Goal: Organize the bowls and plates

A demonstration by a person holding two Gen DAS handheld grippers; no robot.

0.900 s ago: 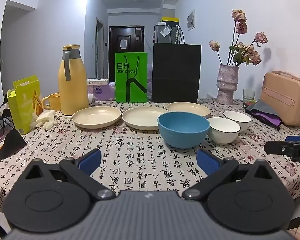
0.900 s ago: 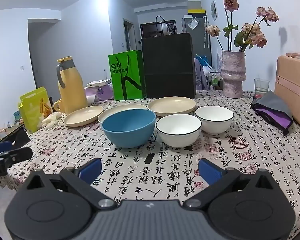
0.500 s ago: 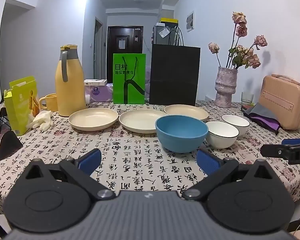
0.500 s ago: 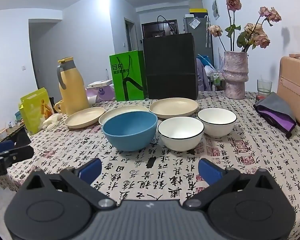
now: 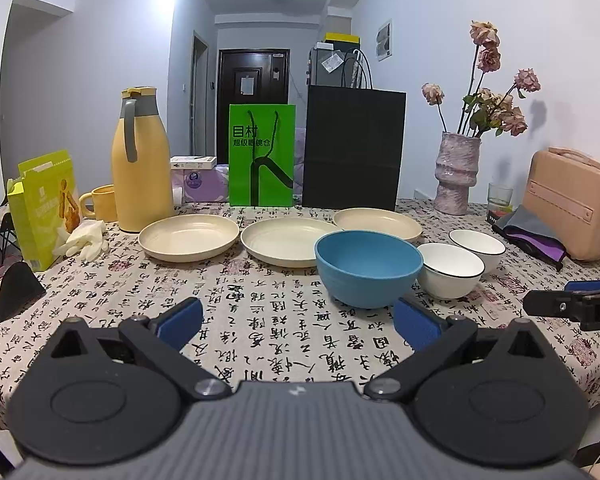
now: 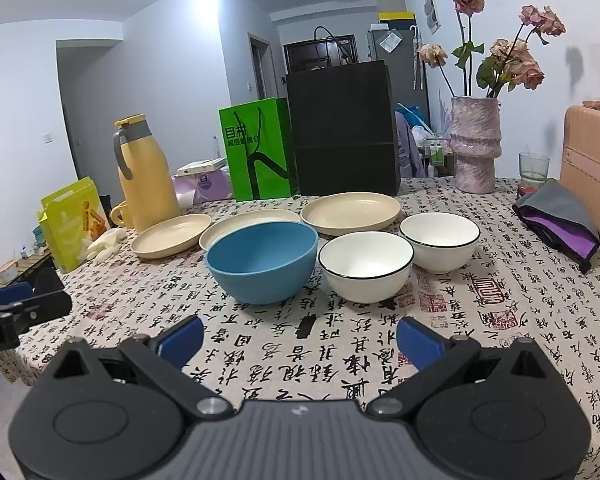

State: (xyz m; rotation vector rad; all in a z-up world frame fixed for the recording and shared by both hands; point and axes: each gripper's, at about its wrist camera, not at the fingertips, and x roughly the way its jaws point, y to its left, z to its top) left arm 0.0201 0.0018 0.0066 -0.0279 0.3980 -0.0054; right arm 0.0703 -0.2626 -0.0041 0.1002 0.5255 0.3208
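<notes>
Three cream plates stand in a row on the patterned tablecloth: left plate (image 5: 189,237), middle plate (image 5: 284,241), right plate (image 5: 377,223). In front of them sit a blue bowl (image 5: 368,267) and two white bowls with black rims, one nearer (image 5: 449,270) and one farther (image 5: 477,243). My left gripper (image 5: 298,324) hovers open over the table's near edge, short of the blue bowl, nothing between its fingers. My right gripper (image 6: 299,338) is open and empty too, just short of the blue bowl (image 6: 262,261) and the white bowls (image 6: 365,265) (image 6: 440,241).
Behind the dishes stand a yellow jug (image 5: 142,160), a green bag (image 5: 261,155), a black bag (image 5: 354,148) and a vase of dried roses (image 5: 458,172). A peach case (image 5: 568,202) and a folded cloth (image 5: 534,232) lie at right, a yellow box (image 5: 44,208) and glove at left.
Both grippers have tipped up slightly, so the dishes sit a little lower in each view. Nothing on the table has moved; both jaws stay wide.
</notes>
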